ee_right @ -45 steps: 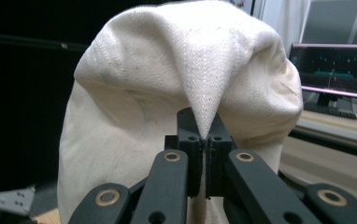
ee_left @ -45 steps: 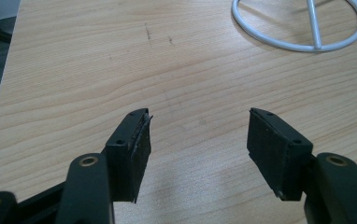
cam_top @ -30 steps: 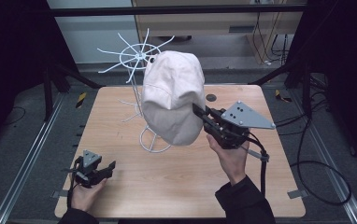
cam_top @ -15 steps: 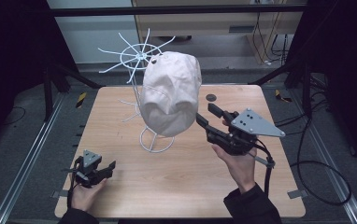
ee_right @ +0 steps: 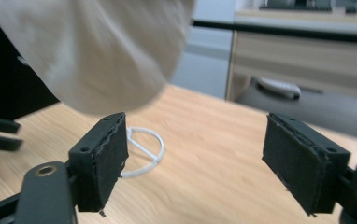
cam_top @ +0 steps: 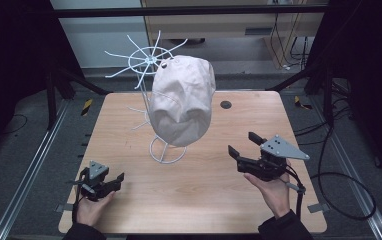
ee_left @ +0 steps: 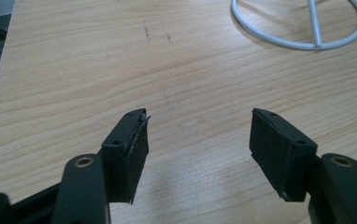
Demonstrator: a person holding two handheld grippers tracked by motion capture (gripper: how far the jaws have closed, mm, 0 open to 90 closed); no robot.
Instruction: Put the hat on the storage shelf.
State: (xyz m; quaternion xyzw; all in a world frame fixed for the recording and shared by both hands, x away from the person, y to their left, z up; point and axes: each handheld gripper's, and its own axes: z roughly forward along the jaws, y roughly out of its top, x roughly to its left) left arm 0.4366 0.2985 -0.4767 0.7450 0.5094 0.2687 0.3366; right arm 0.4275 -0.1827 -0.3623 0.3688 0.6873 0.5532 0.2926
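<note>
A cream cap [cam_top: 183, 100] hangs on a white wire stand [cam_top: 149, 62] whose ring base [cam_top: 168, 152] rests on the wooden table [cam_top: 199, 200]. My right gripper [cam_top: 241, 144] sits low at the table's right, apart from the cap. Its jaws have just been opening and stand wide with nothing between them [ee_right: 195, 163]. The cap [ee_right: 97, 51] fills the upper left of the right gripper view, above the ring base [ee_right: 144, 154]. My left gripper [cam_top: 108, 180] rests at the front left, open and empty [ee_left: 197, 149]. The ring base [ee_left: 303, 23] lies beyond it.
A small dark round hole [cam_top: 225, 104] marks the table's far right. Black frame legs [cam_top: 324, 85] stand at both back corners, and cables [cam_top: 339, 180] trail on the floor to the right. A cabinet [ee_right: 307, 56] stands beyond the table.
My right gripper let go of the cap, opened, and dropped down and to the right toward the table. The cap swung back on the stand and hangs alone. The left gripper stayed put.
</note>
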